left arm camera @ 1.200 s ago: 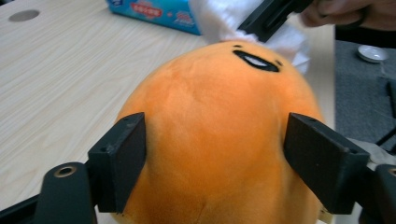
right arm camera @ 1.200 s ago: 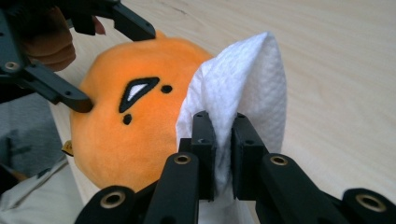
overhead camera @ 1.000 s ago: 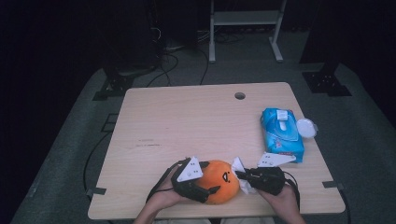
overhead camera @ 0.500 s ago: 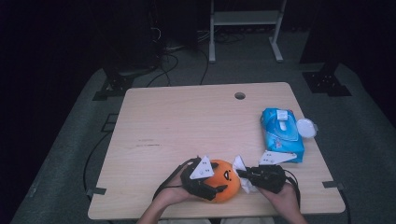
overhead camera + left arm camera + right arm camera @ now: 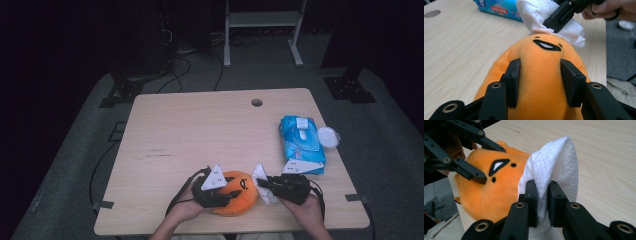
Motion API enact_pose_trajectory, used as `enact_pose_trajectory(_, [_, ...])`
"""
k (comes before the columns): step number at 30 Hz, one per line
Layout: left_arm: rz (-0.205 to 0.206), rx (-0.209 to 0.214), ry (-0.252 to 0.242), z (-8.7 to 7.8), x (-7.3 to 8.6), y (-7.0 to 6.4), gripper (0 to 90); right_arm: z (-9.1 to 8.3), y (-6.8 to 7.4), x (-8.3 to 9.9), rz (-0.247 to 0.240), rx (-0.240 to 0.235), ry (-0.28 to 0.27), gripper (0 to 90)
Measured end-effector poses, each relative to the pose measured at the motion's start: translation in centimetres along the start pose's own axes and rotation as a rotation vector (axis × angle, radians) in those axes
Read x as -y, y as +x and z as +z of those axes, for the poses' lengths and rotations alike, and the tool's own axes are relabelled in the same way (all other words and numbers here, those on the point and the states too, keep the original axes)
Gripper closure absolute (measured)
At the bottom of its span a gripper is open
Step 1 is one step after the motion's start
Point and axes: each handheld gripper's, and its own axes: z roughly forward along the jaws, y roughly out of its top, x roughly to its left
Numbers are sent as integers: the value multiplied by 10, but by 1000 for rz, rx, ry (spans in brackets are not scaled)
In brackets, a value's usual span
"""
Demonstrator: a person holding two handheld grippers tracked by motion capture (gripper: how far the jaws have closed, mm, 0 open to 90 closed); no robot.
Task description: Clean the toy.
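An orange plush toy [image 5: 239, 199] with a black stitched face lies near the table's front edge. My left gripper [image 5: 229, 196] is shut on it; in the left gripper view the jaws press into both sides of the plush toy [image 5: 541, 85]. My right gripper [image 5: 262, 184] is shut on a white wipe [image 5: 261, 175]. In the right gripper view the wipe [image 5: 559, 167] stands folded between the jaws and touches the plush toy [image 5: 486, 195] beside its face. The left gripper view has the wipe [image 5: 536, 15] resting against the top of the toy's head.
A blue pack of wipes [image 5: 301, 142] lies at the table's right side, with a round white lid [image 5: 327, 136] beside it. The wooden table [image 5: 200, 130] has a cable hole [image 5: 257, 102] at the back. Dark floor, cables and stands lie beyond.
My left gripper has shifted a little to the right along the plush toy. The right gripper and its wipe have barely moved.
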Motion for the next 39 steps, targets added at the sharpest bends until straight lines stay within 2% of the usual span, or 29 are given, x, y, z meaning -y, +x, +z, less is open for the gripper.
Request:
enact_pose_trajectory(6, [-26,-18,-15,-3,-1,6,565,-7,-10,1,-11,53,3,772])
enact_pose_trajectory(10, [-41,-33,-33,-7,-2,11,565,-11,-18,2,-27,85,23,694])
enact_pose_trajectory(14, [-51,-46,-47,-11,-5,17,565,-15,-26,4,-12,98,31,631])
enact_pose_trajectory(18, [-58,-56,-53,-13,-8,22,564,-18,-30,6,-2,94,37,619])
enact_pose_trajectory(23, [-70,-70,-59,-12,-12,32,564,-26,-34,9,20,62,21,604])
enact_pose_trajectory(27, [-85,-96,-53,-10,-16,45,564,-33,-39,14,43,51,7,596])
enact_pose_trajectory(31, [-82,-124,-39,-8,-20,59,563,-35,-43,15,56,41,-9,586])
enact_pose_trajectory(39, [-83,-183,-8,-1,-25,86,558,-33,-43,12,43,33,-16,580])
